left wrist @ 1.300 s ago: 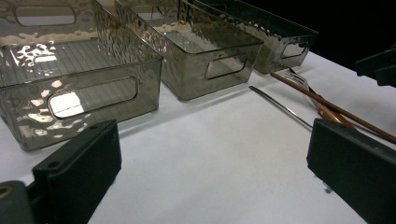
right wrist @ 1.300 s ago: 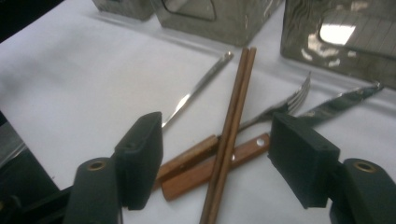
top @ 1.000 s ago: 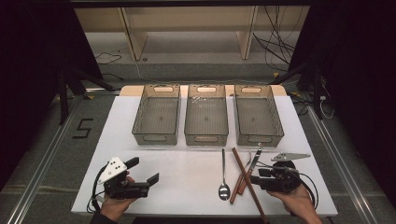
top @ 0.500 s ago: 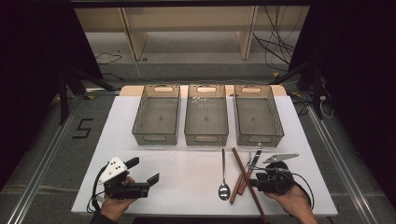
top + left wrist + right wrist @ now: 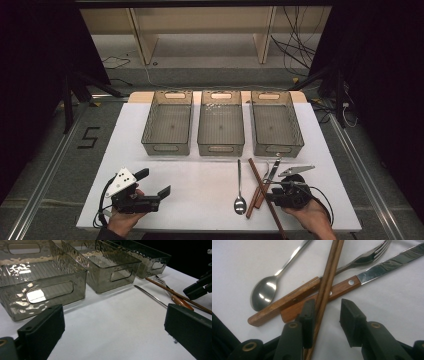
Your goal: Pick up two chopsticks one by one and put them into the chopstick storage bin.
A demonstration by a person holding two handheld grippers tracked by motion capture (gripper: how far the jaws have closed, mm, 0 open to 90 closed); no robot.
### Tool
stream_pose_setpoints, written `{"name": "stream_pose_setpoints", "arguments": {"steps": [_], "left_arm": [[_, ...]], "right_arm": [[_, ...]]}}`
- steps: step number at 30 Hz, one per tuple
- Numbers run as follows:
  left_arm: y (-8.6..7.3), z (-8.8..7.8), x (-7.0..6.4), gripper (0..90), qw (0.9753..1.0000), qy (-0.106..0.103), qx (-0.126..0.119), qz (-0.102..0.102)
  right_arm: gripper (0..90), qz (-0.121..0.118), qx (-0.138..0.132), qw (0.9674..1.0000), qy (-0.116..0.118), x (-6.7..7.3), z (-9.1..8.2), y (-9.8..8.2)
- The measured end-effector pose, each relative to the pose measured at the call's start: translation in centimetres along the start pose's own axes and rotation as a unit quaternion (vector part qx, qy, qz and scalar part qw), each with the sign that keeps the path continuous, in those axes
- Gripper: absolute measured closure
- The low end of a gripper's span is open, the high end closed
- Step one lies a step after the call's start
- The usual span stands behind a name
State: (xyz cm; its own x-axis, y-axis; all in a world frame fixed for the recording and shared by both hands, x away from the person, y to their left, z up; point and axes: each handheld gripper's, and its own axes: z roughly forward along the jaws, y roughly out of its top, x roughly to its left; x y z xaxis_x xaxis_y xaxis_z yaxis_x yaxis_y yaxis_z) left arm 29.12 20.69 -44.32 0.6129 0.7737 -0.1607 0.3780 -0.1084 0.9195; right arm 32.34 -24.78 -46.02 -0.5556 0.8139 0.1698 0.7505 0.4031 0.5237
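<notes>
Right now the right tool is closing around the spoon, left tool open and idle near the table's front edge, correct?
Not the spoon. In the right gripper view the right tool has the wooden chopsticks between its jaws, which have just been closing; the spoon lies off to the side. The left tool is open and idle, as you said.

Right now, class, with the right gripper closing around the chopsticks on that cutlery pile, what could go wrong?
1. The chopsticks lie across the wooden handles of the fork and knife; lifting may drag those along.
2. The right gripper, whose jaws have just been closing, touches the chopsticks with one pad only, so the pair might split or slip.
3. The spoon lies close by and could get nudged.
</notes>
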Motion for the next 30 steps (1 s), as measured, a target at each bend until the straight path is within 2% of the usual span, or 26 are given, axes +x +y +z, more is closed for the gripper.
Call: {"name": "stream_pose_setpoints", "arguments": {"steps": [8, 15, 25, 30], "left_arm": [[0.01, -0.01, -0.01, 2.6, 1.0, 0.0, 0.0, 0.001], [0.01, -0.02, -0.02, 2.6, 1.0, 0.0, 0.0, 0.001], [0.0, -0.02, -0.01, 2.6, 1.0, 0.0, 0.0, 0.001], [0.03, -0.04, -0.01, 2.6, 1.0, 0.0, 0.0, 0.001]], "right_arm": [[68.0, -0.004, 0.011, 0.9999, -0.011, 0.08, 0.26, -0.06], [74.4, -0.001, 0.019, 0.9998, -0.012, 0.02, 0.54, -0.11], [80.0, 0.015, 0.025, 0.9995, -0.011, -0.06, 0.82, -0.14], [84.4, 0.033, 0.02, 0.9992, -0.012, -0.32, 0.77, -0.23]]}}
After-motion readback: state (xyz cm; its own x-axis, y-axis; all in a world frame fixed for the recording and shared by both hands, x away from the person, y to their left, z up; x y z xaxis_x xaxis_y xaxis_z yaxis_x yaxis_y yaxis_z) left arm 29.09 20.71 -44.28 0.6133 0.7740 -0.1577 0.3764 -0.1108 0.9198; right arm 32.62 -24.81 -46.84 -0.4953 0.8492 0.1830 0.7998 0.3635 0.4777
